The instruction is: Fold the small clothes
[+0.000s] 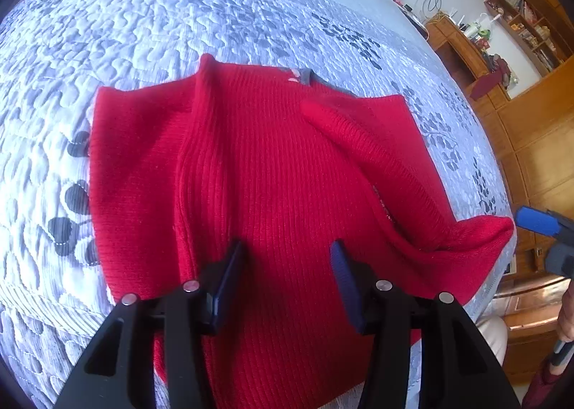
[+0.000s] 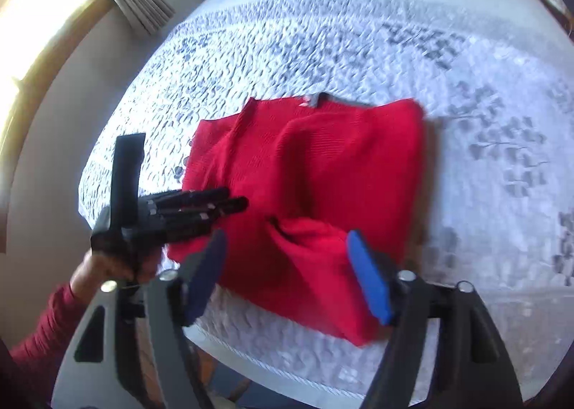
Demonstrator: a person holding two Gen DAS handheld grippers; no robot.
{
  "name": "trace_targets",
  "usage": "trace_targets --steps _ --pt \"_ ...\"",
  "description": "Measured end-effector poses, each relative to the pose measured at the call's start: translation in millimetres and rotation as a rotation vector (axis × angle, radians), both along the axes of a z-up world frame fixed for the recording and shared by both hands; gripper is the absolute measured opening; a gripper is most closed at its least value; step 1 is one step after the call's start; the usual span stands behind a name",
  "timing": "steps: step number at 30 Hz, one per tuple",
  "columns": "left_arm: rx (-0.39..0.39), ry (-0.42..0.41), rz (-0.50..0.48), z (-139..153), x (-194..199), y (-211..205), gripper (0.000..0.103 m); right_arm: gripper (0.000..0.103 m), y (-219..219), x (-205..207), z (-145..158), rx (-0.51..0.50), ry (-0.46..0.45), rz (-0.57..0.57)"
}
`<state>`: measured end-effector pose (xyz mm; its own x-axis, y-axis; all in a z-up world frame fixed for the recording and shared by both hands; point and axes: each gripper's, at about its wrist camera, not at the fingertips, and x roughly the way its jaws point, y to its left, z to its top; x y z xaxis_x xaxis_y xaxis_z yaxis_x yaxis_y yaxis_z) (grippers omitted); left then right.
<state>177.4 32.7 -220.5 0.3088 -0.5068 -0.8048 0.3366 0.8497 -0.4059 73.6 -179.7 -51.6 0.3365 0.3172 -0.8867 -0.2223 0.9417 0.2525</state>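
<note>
A red ribbed knit sweater [image 1: 272, 165] lies on a quilted bedspread [image 1: 143, 25], both sleeves folded in over its body. A grey collar patch shows at its far edge. My left gripper [image 1: 287, 258] is open and empty just above the sweater's near middle. In the right wrist view the sweater [image 2: 323, 165] lies ahead, and my right gripper [image 2: 287, 251] is open and empty over its near edge, by a raised fold. The left gripper [image 2: 229, 203] shows from the side at the sweater's left. The right gripper's blue pad [image 1: 538, 220] shows at the right edge of the left view.
The white and grey bedspread [image 2: 466, 86] spreads wide around the sweater; its near edge [image 2: 287, 373] is close below the right gripper. Wooden shelves [image 1: 520, 25] and a cabinet stand beyond the bed's right side. A curtained window [image 2: 46, 14] is at the left.
</note>
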Motion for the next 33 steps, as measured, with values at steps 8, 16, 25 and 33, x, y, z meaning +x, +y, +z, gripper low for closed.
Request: trace_targets --steps 8,16,25,33 --pt "-0.109 0.098 0.070 12.9 -1.0 8.1 0.052 0.087 -13.8 -30.1 -38.0 -0.080 -0.001 0.053" --pt "-0.202 0.201 0.121 19.2 4.4 -5.0 0.058 0.022 26.3 -18.2 -85.2 -0.149 0.040 0.151" --pt "-0.303 0.306 0.157 9.5 15.7 -24.5 0.060 0.006 1.3 -34.0 -57.2 -0.055 -0.036 0.101" --pt "-0.384 0.356 0.192 15.4 31.1 -52.8 0.060 0.006 -9.9 -35.0 -57.0 -0.024 -0.035 0.080"
